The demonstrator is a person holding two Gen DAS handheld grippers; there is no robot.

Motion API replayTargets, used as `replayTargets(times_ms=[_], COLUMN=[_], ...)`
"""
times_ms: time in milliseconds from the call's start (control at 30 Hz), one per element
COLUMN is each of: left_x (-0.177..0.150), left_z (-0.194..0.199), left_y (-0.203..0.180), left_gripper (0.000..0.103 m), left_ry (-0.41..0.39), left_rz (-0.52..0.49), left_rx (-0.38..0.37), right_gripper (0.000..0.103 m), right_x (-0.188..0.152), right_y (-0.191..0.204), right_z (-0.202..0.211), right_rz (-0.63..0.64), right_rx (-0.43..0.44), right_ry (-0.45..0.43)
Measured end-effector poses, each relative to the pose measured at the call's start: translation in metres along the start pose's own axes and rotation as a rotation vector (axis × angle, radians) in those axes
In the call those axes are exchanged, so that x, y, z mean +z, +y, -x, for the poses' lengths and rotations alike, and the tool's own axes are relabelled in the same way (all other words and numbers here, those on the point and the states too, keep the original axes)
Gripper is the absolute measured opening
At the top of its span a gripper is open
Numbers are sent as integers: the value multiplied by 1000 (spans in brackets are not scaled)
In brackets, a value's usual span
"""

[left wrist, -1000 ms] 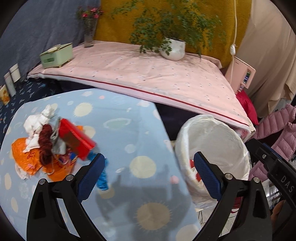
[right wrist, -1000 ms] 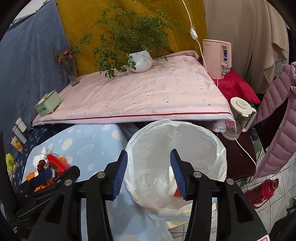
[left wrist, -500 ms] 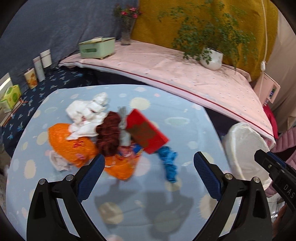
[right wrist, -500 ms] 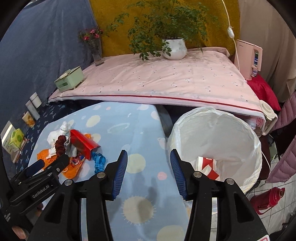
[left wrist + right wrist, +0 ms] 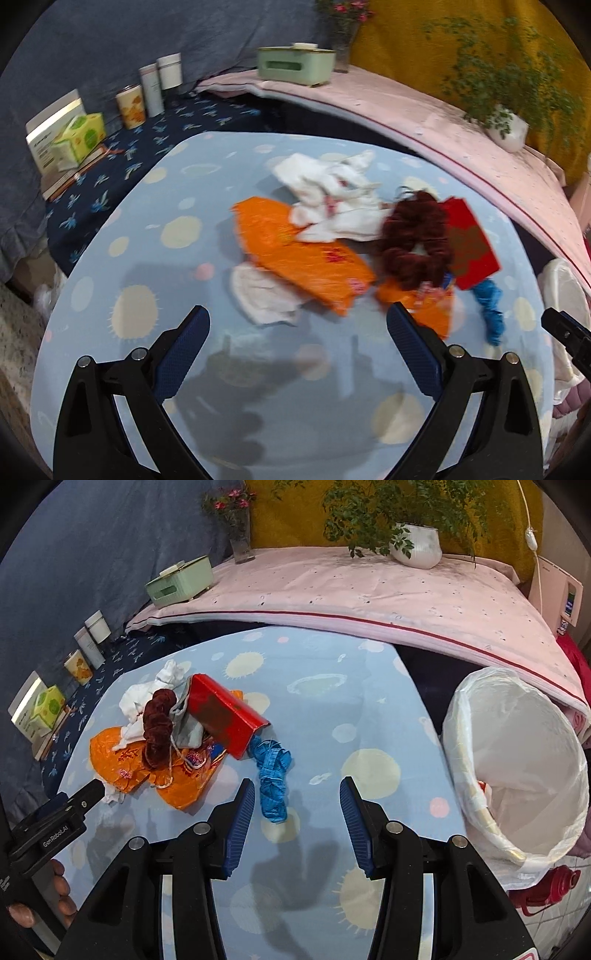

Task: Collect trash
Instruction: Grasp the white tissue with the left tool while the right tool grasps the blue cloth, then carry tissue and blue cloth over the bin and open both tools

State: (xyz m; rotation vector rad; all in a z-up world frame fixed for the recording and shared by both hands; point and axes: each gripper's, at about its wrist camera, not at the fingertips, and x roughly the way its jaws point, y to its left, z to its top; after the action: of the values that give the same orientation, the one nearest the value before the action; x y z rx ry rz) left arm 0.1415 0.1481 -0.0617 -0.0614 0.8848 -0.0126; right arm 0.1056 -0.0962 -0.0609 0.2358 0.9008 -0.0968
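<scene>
A pile of trash lies on the light blue dotted table (image 5: 155,266): an orange plastic bag (image 5: 295,251), white crumpled cloth (image 5: 332,192), a dark red yarn bundle (image 5: 417,240), a red box (image 5: 225,716) and blue raffia (image 5: 273,775). My left gripper (image 5: 297,350) is open and empty, just in front of the orange bag and a white wad (image 5: 262,295). My right gripper (image 5: 297,823) is open and empty, close in front of the blue raffia. The white-lined trash bin (image 5: 517,760) stands off the table's right edge with a red item inside.
A pink-covered bed (image 5: 369,590) runs behind the table, bearing a green tissue box (image 5: 181,581), a flower vase (image 5: 240,535) and a potted plant (image 5: 413,542). Tins and boxes (image 5: 129,99) stand at the left. A red flask (image 5: 546,886) sits on the floor by the bin.
Both grippers swung left from the bin toward the trash pile. The left one now faces the orange bag; the right one has come over the table near the blue raffia. Both stayed open.
</scene>
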Motion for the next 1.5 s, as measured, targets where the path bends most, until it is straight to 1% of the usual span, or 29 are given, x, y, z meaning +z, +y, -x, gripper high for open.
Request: replayTargets(times_ms=[133,233,333,433,533,567,600,633,667,700,733,767,800,867,1000,1200,1500], left_x=[0,2,4,5,4,3,3,3,2,3,2,2,3,1,-2,-8,-7], left_z=[-16,-29,-41,-52,-62,-64,-65,-65,-63,-63,-63,-62,-61,-57,-46,-17,35], left_y=[26,37,44,45,42,42,41,40,38,37,35,34,34,31,28,11,-39], left_gripper=[92,90,87,81,67,59,55,54,47,37,33,31,27,24,20,17,17], left_ry=[21,36,59,85,120,128,131,125,120,121,129,129,127,127,130,108,44], left_rz=[26,39,54,57,61,66,68,66,62,56,54,55,54,54,57,35,-52], left_rx=[21,24,1,-24,-61,-72,-79,-74,-78,-87,-99,-95,-91,-92,-101,-123,-203], right_gripper=[47,47,47,47,43,39,34,31,26,23,23,23,22,21,19,18,18], right_x=[-1,-2,-3,-4,-5,-5,-5,-6,-6,-7,-7,-7,-8,-8,-10,-6,3], right_y=[10,16,20,24,26,27,27,27,27,27,27,27,27,27,26,19,3], right_z=[-20,-33,-45,-55,-62,-64,-66,-68,-69,-70,-71,-70,-70,-69,-58,-29,24], right_rz=[7,11,13,17,17,17,18,18,19,20,22,23,24,26,26,12,-15], right_rx=[0,-3,-6,-8,-11,-11,-10,-7,-5,-4,-5,-5,-4,2,14,38,68], right_ry=[32,51,72,89,101,106,112,117,122,126,125,123,124,124,109,55,-53])
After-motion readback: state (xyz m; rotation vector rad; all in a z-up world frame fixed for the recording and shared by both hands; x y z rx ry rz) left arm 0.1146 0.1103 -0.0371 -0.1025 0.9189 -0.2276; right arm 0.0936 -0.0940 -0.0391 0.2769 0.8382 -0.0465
